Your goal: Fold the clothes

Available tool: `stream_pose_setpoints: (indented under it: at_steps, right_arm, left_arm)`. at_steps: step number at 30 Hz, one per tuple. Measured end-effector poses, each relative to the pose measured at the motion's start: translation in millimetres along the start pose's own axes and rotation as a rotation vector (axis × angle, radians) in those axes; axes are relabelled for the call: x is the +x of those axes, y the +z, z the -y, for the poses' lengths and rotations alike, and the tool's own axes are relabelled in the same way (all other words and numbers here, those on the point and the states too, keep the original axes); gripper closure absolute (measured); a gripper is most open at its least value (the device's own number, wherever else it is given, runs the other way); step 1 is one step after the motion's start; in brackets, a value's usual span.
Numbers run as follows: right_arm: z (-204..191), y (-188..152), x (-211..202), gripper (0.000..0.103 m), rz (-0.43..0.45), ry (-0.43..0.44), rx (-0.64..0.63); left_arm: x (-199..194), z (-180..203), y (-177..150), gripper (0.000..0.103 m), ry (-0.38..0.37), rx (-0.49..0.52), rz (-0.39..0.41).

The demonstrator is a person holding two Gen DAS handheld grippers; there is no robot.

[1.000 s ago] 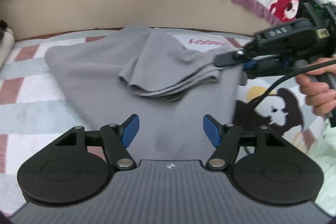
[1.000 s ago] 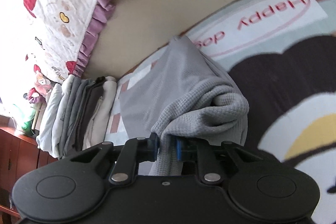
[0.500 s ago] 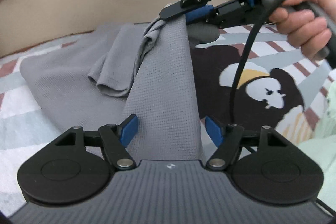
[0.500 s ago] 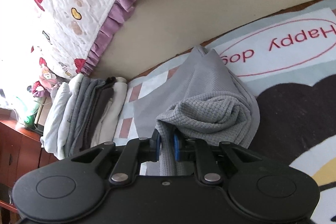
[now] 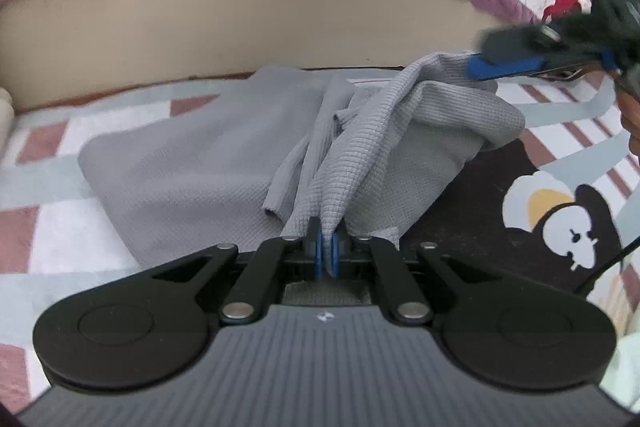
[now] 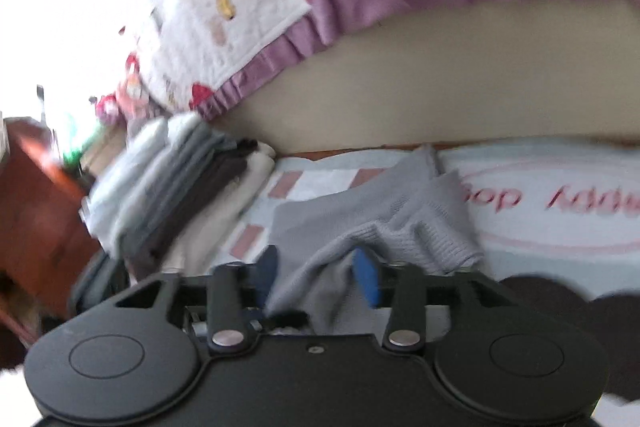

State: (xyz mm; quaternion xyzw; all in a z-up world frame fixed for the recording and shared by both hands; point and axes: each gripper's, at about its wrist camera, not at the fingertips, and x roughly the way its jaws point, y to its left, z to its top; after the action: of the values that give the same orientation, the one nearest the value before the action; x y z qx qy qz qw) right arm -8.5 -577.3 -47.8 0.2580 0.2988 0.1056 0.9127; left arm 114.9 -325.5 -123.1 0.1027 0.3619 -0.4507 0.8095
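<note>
A patterned mat (image 5: 60, 187) carries the grey garment (image 5: 192, 163), spread flat at its left part and bunched up toward the right. The left gripper (image 5: 327, 255) is clenched on a raised fold of it. The right gripper (image 6: 316, 277) has its blue pads spread, with cloth draped loosely between them.

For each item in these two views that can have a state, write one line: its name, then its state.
left gripper: shut on the grey garment
right gripper: open, cloth between its fingers
grey garment: partly folded, one edge lifted
stack of clothes: folded, piled beside the garment
</note>
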Motion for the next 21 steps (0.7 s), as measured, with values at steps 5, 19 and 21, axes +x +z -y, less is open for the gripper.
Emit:
stream_pose_setpoints:
  at_steps: [5, 19, 21]
  right_arm:
    - [-25.6, -28.6, -23.4, 0.031, -0.014, -0.202, -0.303]
    - [44.4, -20.1, 45.4, 0.062, 0.072, -0.172, -0.185]
    - [45.5, -17.6, 48.1, 0.066, 0.089, -0.150, -0.201]
  left_arm:
    - [4.3, -12.1, 2.4, 0.098, -0.028, -0.111, -0.009]
    - [-7.8, -23.3, 14.7, 0.074, -0.089, -0.053, -0.024]
    - [-21.0, -18.3, 13.7, 0.036, -0.068, 0.017, -0.018]
